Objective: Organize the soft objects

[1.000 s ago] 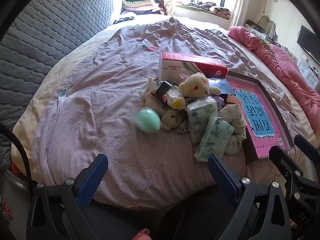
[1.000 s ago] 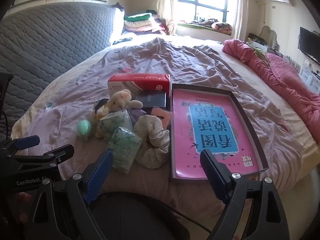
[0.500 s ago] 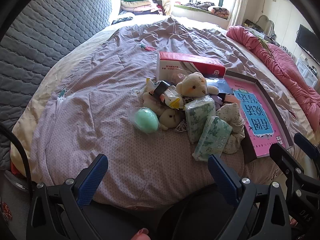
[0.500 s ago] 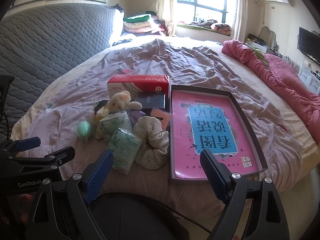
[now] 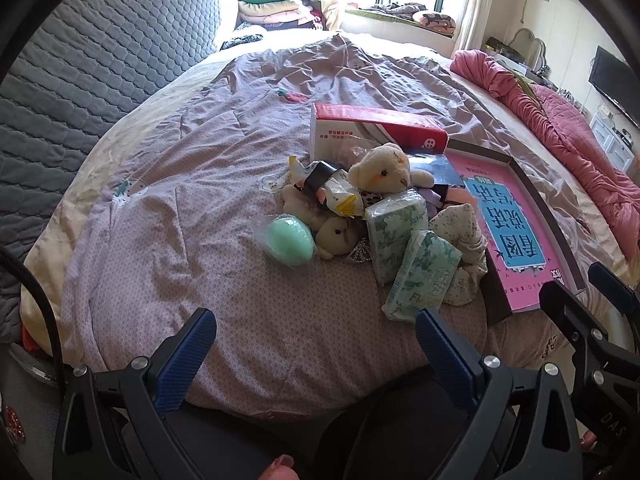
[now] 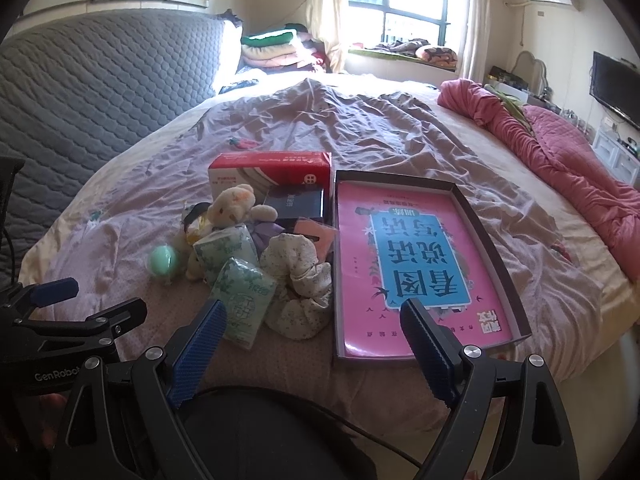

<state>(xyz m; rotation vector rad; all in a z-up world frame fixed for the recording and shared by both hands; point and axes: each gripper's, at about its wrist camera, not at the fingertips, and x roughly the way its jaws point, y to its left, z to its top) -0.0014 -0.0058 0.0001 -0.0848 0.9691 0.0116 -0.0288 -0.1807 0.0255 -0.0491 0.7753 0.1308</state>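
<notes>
A wide bed (image 6: 400, 148) under a wrinkled lilac quilt (image 5: 224, 168) carries everything, with a grey quilted headboard (image 6: 100, 80) on its left and a bright window (image 6: 404, 4) at the far wall. Nearest the cameras, the left gripper (image 5: 316, 354) and the right gripper (image 6: 314, 342) both hover over the bed's near edge, their blue fingers (image 5: 182, 360) spread wide with nothing between them and touching nothing. Just beyond lies the pile of soft things: two green-patterned tissue packs (image 5: 426, 276), one leaning on the other, a floral cloth bundle (image 6: 298, 280) touching them on the right, and one mint-green round ball (image 5: 290, 242) on the left. Behind these sit what look like two small plush toys, a cream bear (image 5: 382, 170) on top and a paler one (image 5: 338, 236) lower down, partly buried. Right of the pile lies one shallow dark tray holding a pink book (image 6: 416, 264). Farther back stands one red-and-white box (image 6: 272, 170), and a rumpled pink blanket (image 6: 560, 160) runs along the bed's right side.
</notes>
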